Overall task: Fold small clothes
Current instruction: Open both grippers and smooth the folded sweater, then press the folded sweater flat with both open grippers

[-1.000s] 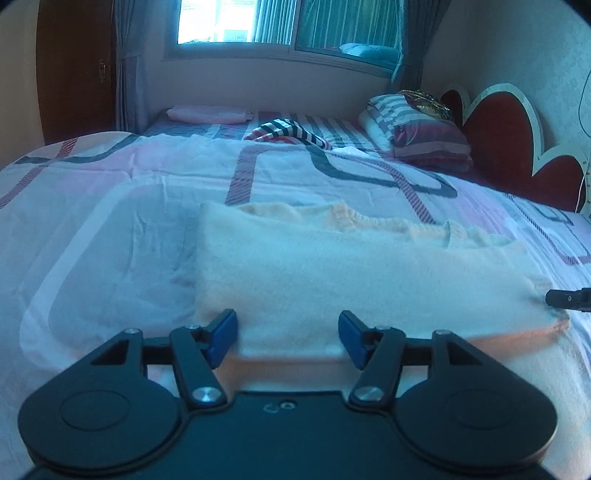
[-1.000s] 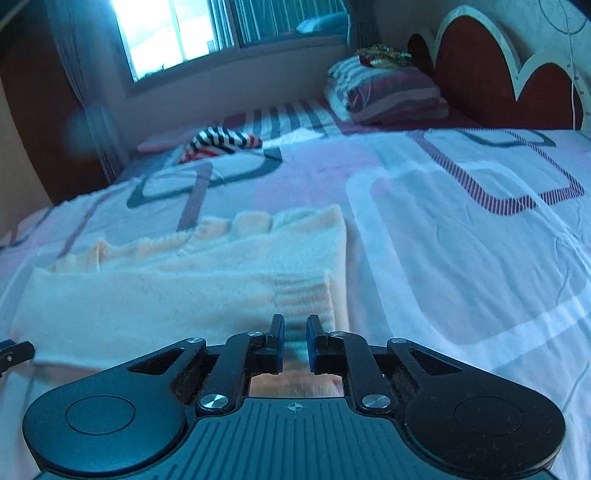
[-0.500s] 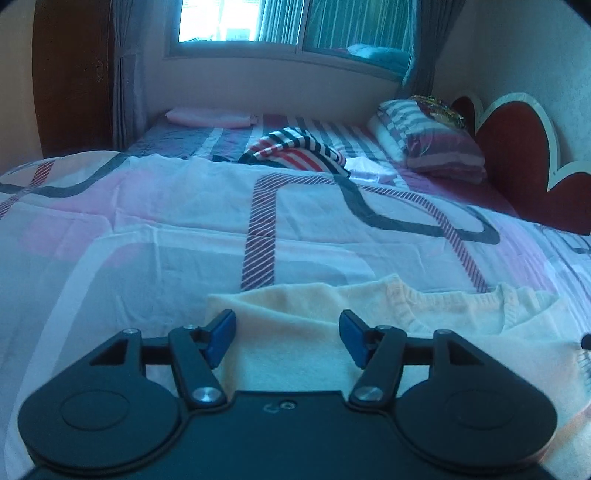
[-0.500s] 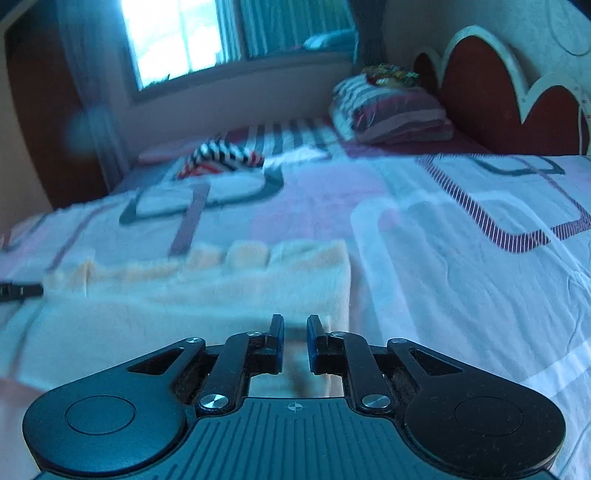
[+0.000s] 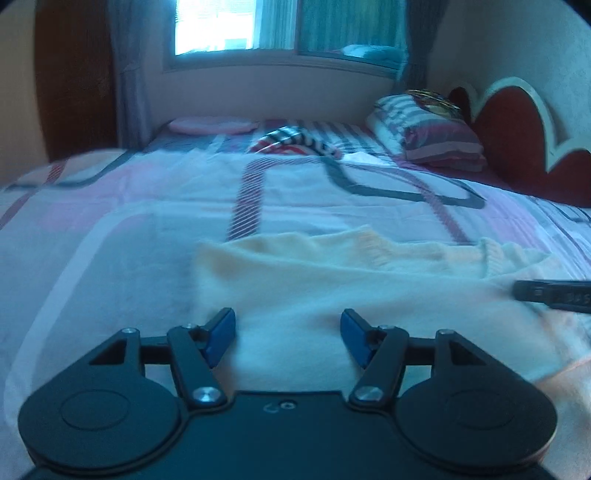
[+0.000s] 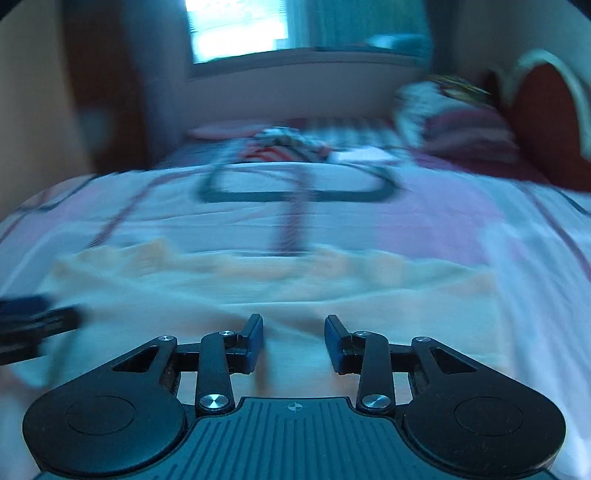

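- On the bed [image 5: 122, 236], spread with a pink, white and grey patterned cover, a cream knitted garment [image 5: 314, 280] lies folded into a wide band across the near part of the cover.
- In the left wrist view, the garment's ribbed edge [image 5: 380, 251] shows along its far side, towards the right.
- The left tool [image 5: 288, 334] hangs just over the near edge of the garment. Its blue-padded jaws stand wide apart, with nothing gripped between them.
- At the right edge of the same view, the dark tip of the right tool [image 5: 550, 293] reaches in over the garment's right end.
- In the right wrist view, which is blurred, the right tool [image 6: 293, 341] is over the garment [image 6: 295, 284]. Its jaws are opening, standing moderately apart, with cloth beneath the gap but not pinched.
- At the left edge of that view, the left tool [image 6: 37, 325] appears as a dark blur over the garment's left end.
- Far across the bed, a striped red, white and black piece of clothing [image 5: 295, 142] lies crumpled.
- To the far right, striped pillows [image 5: 432, 133] are stacked against a dark red scalloped headboard [image 5: 517, 140].
- Beyond the bed, a bright window [image 5: 218, 26] with curtains sits in the far wall.
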